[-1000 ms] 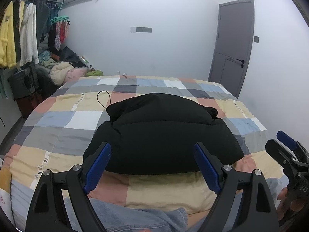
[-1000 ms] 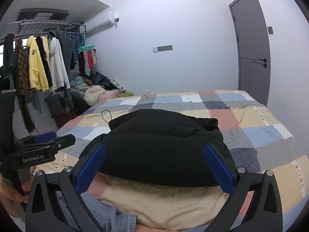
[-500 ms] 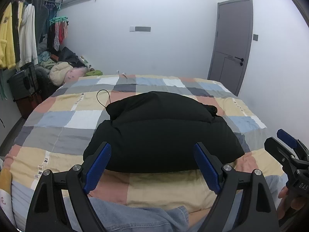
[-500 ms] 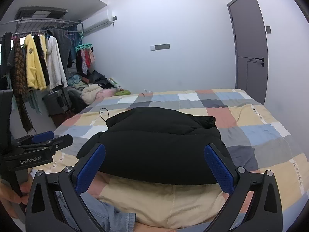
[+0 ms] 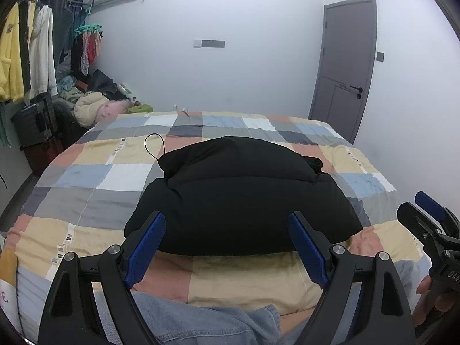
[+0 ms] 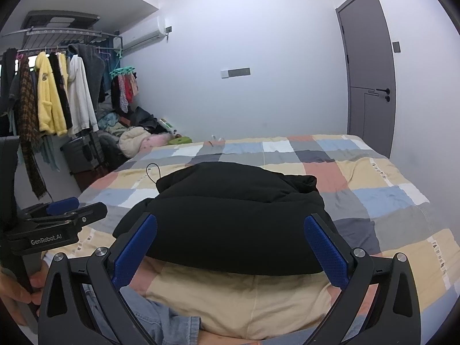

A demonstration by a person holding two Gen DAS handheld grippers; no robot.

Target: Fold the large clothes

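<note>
A black padded jacket (image 5: 241, 195) lies folded into a compact bundle on the checked bedspread (image 5: 92, 178); a thin black cord loop (image 5: 153, 146) sticks out at its far left. The same jacket (image 6: 230, 215) fills the middle of the right wrist view. My left gripper (image 5: 227, 244) stands open just short of the bundle's near edge, nothing between its blue pads. My right gripper (image 6: 230, 247) is likewise open and empty, held in front of the bundle. Each gripper shows at the edge of the other's view, held by a hand.
A denim garment (image 5: 201, 325) lies at the bed's near edge beneath the grippers. A clothes rack (image 6: 57, 95) with hanging garments and a heap of clothes (image 6: 135, 141) stand to the left. A grey door (image 5: 345, 66) is at the far right.
</note>
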